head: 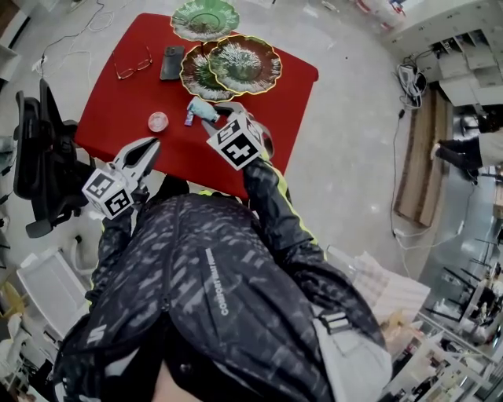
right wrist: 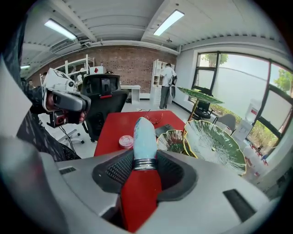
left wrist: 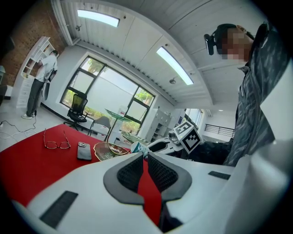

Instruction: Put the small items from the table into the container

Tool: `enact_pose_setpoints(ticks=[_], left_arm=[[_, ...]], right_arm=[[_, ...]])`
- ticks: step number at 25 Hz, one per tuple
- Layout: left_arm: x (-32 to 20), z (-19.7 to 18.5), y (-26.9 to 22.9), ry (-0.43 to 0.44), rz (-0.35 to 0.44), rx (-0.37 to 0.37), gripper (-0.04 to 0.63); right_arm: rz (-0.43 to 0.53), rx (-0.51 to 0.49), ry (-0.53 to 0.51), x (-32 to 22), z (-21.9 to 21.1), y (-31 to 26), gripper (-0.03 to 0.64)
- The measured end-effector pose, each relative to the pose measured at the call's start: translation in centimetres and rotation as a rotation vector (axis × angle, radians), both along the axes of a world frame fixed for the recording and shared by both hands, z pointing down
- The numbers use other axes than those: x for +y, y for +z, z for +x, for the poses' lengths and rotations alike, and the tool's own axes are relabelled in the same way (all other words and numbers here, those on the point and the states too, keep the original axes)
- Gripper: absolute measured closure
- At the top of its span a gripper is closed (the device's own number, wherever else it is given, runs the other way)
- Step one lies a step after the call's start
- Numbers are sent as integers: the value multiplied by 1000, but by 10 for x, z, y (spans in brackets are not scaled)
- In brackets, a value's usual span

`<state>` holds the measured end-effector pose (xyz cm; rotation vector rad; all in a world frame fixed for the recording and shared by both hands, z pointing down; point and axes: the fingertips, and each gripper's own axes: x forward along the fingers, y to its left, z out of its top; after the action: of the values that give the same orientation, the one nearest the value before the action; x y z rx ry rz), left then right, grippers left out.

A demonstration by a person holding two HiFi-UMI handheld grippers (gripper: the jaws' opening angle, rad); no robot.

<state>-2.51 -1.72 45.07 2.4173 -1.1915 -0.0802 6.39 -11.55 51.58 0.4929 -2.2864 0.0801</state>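
Observation:
My right gripper (head: 211, 116) is shut on a pale blue tube (right wrist: 144, 135) with a silver ribbed neck and holds it above the red table (head: 118, 102), its tip pointing toward the dishes. The tube (head: 196, 110) hangs just in front of two overlapping green leaf-shaped dishes with gold rims (head: 244, 63). A small pink round tin (head: 158, 122) lies on the table left of the tube. My left gripper (head: 152, 144) hovers at the table's front edge, shut with nothing between its pads (left wrist: 130, 171).
Glasses (head: 134, 64) and a dark phone (head: 171, 62) lie at the back left of the table. A third green dish (head: 205, 19) stands raised at the far edge. A black office chair (head: 39, 157) is left of the table. Cables lie on the floor.

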Motion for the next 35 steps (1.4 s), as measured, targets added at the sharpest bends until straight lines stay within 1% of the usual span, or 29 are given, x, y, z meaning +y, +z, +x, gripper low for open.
enact_pose_setpoints(ticks=[7, 15, 22, 27, 32, 35], left_arm=[[-5, -5, -1, -15, 16, 26, 566], [-13, -11, 0, -28, 31, 55, 566], [-16, -21, 4, -52, 34, 74, 566], [-14, -19, 9, -42, 26, 49, 566], [-13, -19, 9, -31, 26, 46, 566], [-14, -19, 5, -22, 34, 14, 566]], right_arm=[[44, -10, 3, -14, -3, -30, 454], [96, 32, 29, -40, 9, -43, 454], [114, 71, 63, -63, 23, -47, 454], [118, 89, 98, -83, 35, -49, 454], [101, 109, 124, -95, 43, -42, 454], [91, 121, 134, -101, 47, -35, 454]])
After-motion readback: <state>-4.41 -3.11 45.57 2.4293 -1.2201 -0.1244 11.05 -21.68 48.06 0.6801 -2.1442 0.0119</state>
